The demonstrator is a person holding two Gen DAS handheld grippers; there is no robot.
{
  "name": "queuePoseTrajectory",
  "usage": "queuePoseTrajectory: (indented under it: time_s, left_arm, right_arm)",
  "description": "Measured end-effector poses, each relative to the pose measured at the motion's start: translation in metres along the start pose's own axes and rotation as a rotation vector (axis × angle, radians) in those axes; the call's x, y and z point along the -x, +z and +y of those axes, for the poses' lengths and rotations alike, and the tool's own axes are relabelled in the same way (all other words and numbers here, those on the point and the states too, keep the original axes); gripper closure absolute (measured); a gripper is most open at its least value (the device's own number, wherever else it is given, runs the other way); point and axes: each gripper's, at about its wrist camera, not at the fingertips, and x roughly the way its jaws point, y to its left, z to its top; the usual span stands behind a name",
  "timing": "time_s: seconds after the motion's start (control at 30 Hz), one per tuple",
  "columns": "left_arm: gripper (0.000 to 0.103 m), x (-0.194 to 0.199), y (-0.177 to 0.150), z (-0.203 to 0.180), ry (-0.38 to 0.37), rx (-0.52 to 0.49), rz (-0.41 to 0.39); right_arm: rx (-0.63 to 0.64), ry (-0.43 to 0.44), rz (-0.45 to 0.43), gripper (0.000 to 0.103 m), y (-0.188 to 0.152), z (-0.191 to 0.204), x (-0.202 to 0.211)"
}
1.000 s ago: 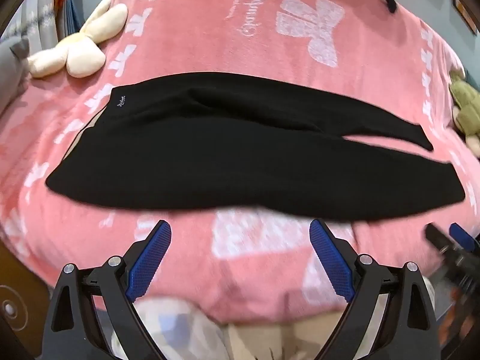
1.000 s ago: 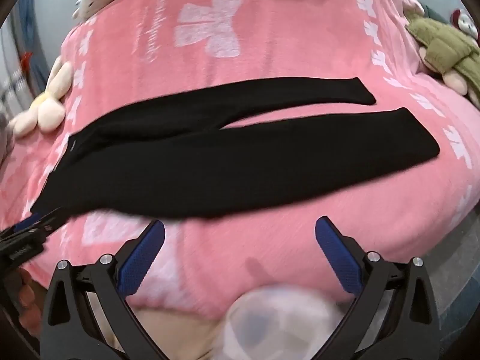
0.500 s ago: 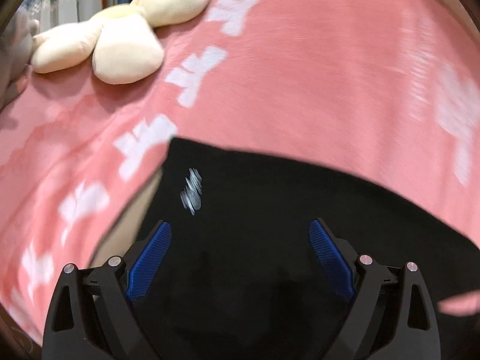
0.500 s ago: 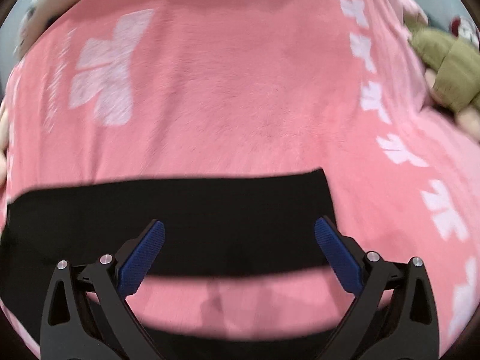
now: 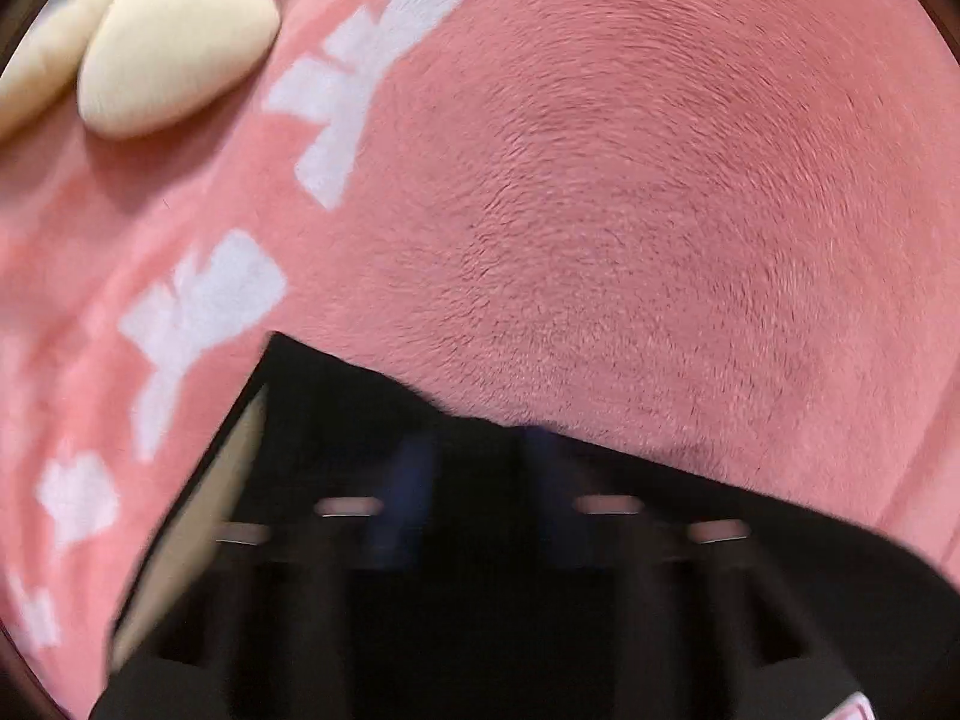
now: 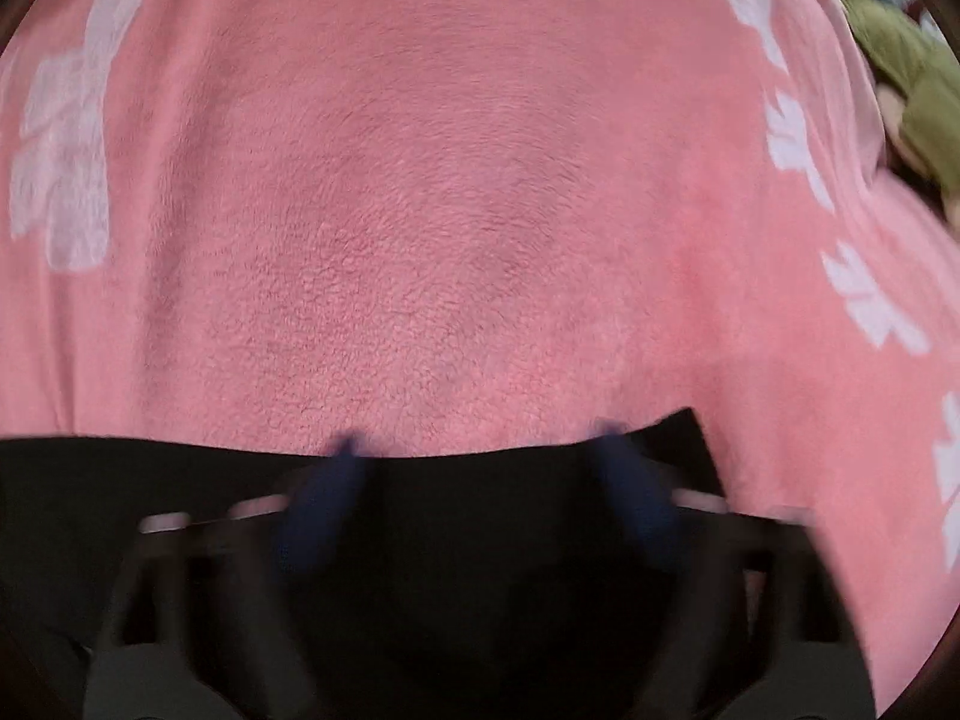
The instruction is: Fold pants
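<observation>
Change: both grippers have come down from a far view of the whole bed to just over the pants; the jaws that stood wide before are now narrower
Pants (image 5: pixel 540 540): black, lying flat on the pink blanket (image 5: pixel 600 210); the waist corner shows in the left view, the end of one leg (image 6: pixel 660 444) in the right view
Left gripper (image 5: pixel 474 480): blurred, its jaws are closing over the far edge of the waist; black cloth lies between the blue pads (image 5: pixel 402 480), but I cannot tell if they already press it
Right gripper (image 6: pixel 480 468): blurred, jaws closing and about half apart, the pads (image 6: pixel 324 504) stand on both sides of the leg edge, not yet pressing
Around: a cream soft toy (image 5: pixel 174 42) at the upper left, a green soft toy (image 6: pixel 912 78) at the upper right, both well apart from the pants
</observation>
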Motion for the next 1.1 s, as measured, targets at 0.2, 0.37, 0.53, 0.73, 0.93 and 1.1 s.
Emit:
queuePoseTrajectory:
  time_s: [0.2, 0.37, 0.53, 0.73, 0.93, 1.1]
  left_arm:
    - [0.096, 0.074, -0.010, 0.036, -0.171, 0.065, -0.078]
    - [0.096, 0.164, -0.069, 0.084, -0.298, 0.062, -0.134]
    - [0.103, 0.190, -0.140, 0.123, -0.230, 0.026, -0.086]
    - [0.072, 0.170, -0.205, 0.162, -0.272, 0.140, 0.015]
    - [0.029, 0.164, -0.196, 0.136, -0.372, 0.252, 0.022]
    - [0.028, 0.104, -0.159, 0.099, -0.403, 0.310, 0.123]
  right_arm:
    - [0.019, 0.124, -0.113, 0.098, -0.001, -0.004, 0.068]
    - [0.063, 0.216, -0.232, 0.098, -0.042, -0.015, 0.162]
    - [0.094, 0.149, -0.172, 0.096, -0.104, -0.038, 0.173]
    - [-0.027, 0.075, -0.100, 0.088, -0.162, -0.075, 0.171]
    - [-0.054, 0.112, -0.182, 0.043, -0.186, -0.060, 0.214]
    - [-0.037, 0.193, -0.144, 0.042, -0.197, -0.037, 0.214]
